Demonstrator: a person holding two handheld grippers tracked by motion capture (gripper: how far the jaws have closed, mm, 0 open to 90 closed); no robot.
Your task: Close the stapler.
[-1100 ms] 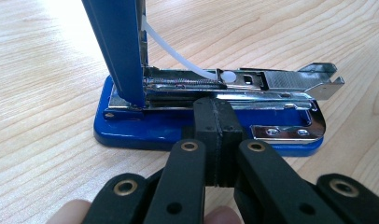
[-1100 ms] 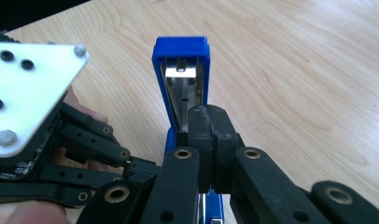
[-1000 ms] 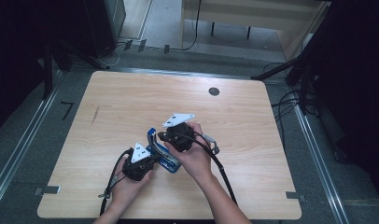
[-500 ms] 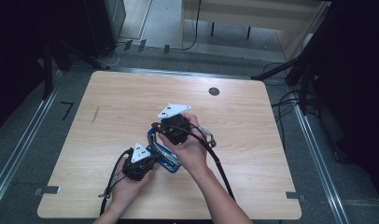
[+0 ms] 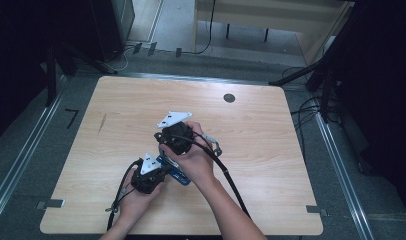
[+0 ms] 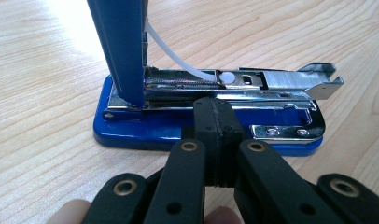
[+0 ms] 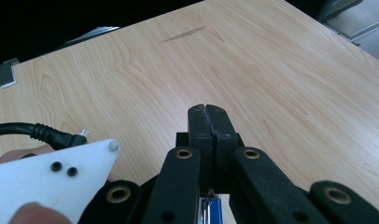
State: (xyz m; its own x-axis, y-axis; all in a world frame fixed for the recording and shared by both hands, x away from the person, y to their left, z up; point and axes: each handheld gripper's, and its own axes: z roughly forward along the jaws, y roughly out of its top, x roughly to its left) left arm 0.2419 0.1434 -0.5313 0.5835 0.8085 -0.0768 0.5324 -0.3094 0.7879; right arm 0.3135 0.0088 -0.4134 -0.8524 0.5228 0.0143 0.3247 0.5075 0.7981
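Blue stapler (image 6: 131,135) lay flat on the desk (image 5: 271,150), near its front middle, between the two hands. Was already opened: cover (image 6: 120,46) swung up to stand near upright at the hinge end, metal magazine (image 6: 253,81) laid bare along the base, white pusher strip (image 6: 173,53) arched from the cover down to the channel. Could not be told whether staples sat in the channel. Judged as past the opening step; loading or clearing the magazine, then closing the cover, judged as left to do.

Left claw (image 6: 218,121) was pressed together at the near long edge of the base, apparently steadying it; could not be told whether any of the base was pinched. Right claw (image 7: 208,123) was likewise pressed together at the tips with nothing between them, raised above the stapler, with a sliver of blue and metal just below it in the right gripper view.

Counted: one stapler, with one cover and one magazine; two claws; one desk; one dark round cap (image 5: 229,98) near the far edge.
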